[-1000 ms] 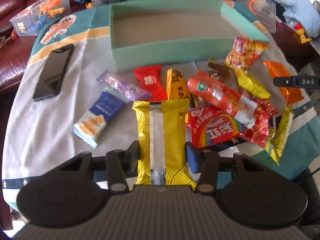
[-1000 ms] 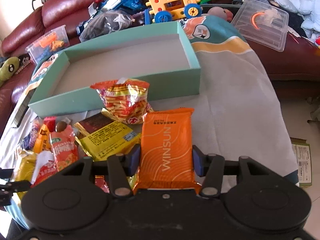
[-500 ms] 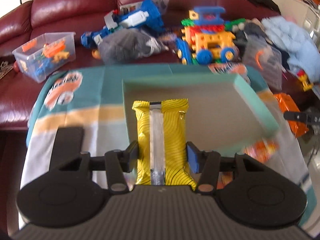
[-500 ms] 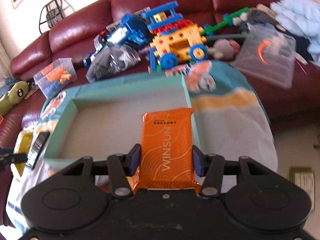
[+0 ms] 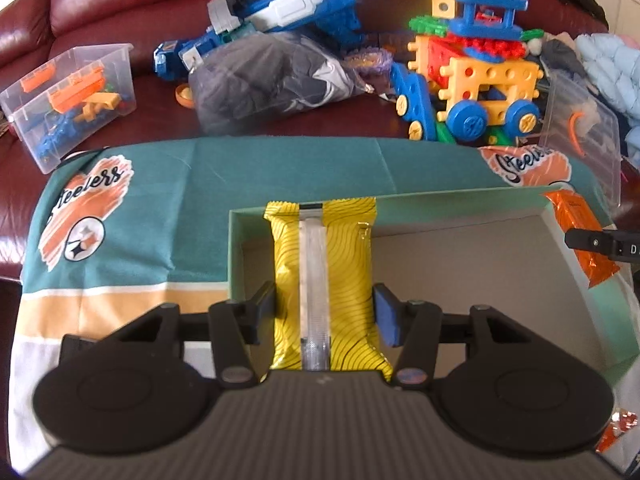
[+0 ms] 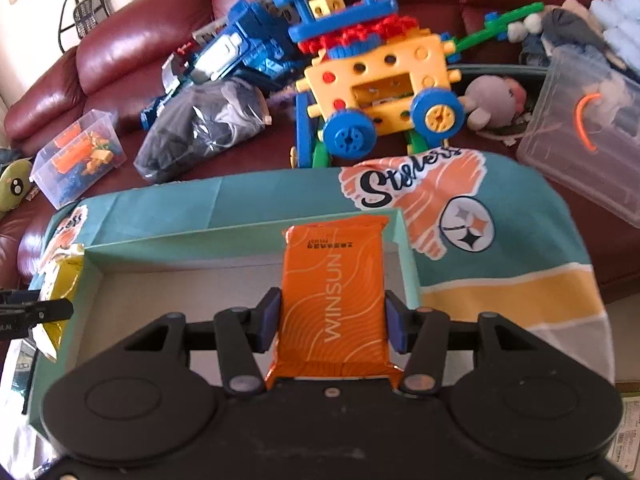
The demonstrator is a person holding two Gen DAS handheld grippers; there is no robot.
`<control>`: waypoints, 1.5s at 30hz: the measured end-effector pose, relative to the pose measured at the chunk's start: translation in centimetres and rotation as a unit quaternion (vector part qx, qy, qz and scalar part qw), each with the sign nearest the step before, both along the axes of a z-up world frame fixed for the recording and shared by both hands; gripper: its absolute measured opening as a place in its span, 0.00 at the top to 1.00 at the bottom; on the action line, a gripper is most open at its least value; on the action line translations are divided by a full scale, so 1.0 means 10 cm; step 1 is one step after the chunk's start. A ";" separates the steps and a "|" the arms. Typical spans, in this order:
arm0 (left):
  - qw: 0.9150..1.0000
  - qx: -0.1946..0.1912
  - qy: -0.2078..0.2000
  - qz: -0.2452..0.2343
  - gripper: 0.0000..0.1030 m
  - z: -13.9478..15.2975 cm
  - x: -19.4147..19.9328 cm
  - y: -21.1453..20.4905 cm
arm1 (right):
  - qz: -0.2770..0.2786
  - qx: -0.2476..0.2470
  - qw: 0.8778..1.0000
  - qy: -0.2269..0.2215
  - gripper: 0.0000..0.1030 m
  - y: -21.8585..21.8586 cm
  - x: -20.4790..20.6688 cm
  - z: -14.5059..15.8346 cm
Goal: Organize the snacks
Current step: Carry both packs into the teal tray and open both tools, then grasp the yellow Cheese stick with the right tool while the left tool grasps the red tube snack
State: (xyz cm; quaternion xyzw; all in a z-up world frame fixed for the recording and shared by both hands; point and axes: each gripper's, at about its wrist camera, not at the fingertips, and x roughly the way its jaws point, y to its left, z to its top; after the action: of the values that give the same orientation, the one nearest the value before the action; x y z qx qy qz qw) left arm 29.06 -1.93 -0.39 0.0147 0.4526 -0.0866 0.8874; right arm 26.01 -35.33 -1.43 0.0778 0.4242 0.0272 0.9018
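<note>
- Dark red leather sofa [image 5: 120, 4] fills the background in both wrist views, strewn with toys; in front of it lies a teal, cream and white cloth [image 5: 132, 216] printed with "Steelers" logos.
- At far left on the sofa seat stands a clear plastic bin [image 5: 68, 96] holding orange and blue toy pieces.
- Next along, a blue and white toy vehicle [image 5: 276, 12] lies behind a clear bag of dark fabric [image 5: 272, 80].
- On the cloth sits an open teal box [image 5: 236, 256] with a pale inner floor and low walls.
- Left gripper [image 5: 324, 312] has its two fingers pressed against the sides of a yellow snack packet [image 5: 344, 272], which has black wavy lines and a clear seam up its middle. The packet is held above the box's left end, its far end reaching the back wall.
- Right gripper [image 6: 332, 320] is clamped on an orange snack packet [image 6: 334, 292] printed "WINSUN". This one is held over the box's right end, just inside the right wall, its top edge level with the back rim.
- Each wrist view catches the other packet and fingertip at the opposite end of the box.
- Behind the box's right part stands a yellow building-block car [image 6: 384, 76] with blue wheels.
- A grey plush toy [image 6: 488, 96] lies just beside it.
- At far right rests a clear lidded container [image 6: 584, 136] with an orange handle.
</note>
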 end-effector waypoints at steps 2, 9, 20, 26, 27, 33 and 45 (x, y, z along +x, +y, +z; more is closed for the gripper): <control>1.000 0.007 0.004 -0.001 0.50 -0.08 0.06 0.00 | 0.004 -0.002 1.000 0.004 0.49 0.02 0.06 -0.07; 1.000 0.011 -0.017 0.013 0.03 -0.07 0.02 0.00 | -0.012 0.020 1.000 -0.012 0.05 -0.01 0.15 -0.16; 1.000 -0.017 -0.010 0.013 0.00 0.22 -0.67 0.06 | -0.014 0.029 0.999 -0.018 0.00 0.07 -0.44 0.23; 1.000 -0.016 0.004 -0.002 0.00 0.24 -1.34 0.04 | -0.010 0.033 0.999 -0.013 0.00 0.13 -1.05 0.41; 1.000 -0.016 0.007 -0.005 0.00 0.23 -1.45 0.04 | -0.012 0.035 0.999 -0.012 0.00 0.13 -1.16 0.43; 0.999 -0.019 0.031 -0.022 0.00 0.13 -2.04 -0.04 | -0.027 0.045 0.998 0.023 0.00 0.16 -1.85 0.37; 0.995 -0.043 0.088 -0.023 0.00 -0.21 -2.62 -0.14 | -0.082 0.089 0.987 0.105 0.21 0.08 -2.94 -0.14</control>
State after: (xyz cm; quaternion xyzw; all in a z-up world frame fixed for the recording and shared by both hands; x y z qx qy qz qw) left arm 2.88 -3.29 -2.45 -0.0207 0.5246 -0.1275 0.8415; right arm -3.42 -34.54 -2.86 0.1952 0.5046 -0.0176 0.8408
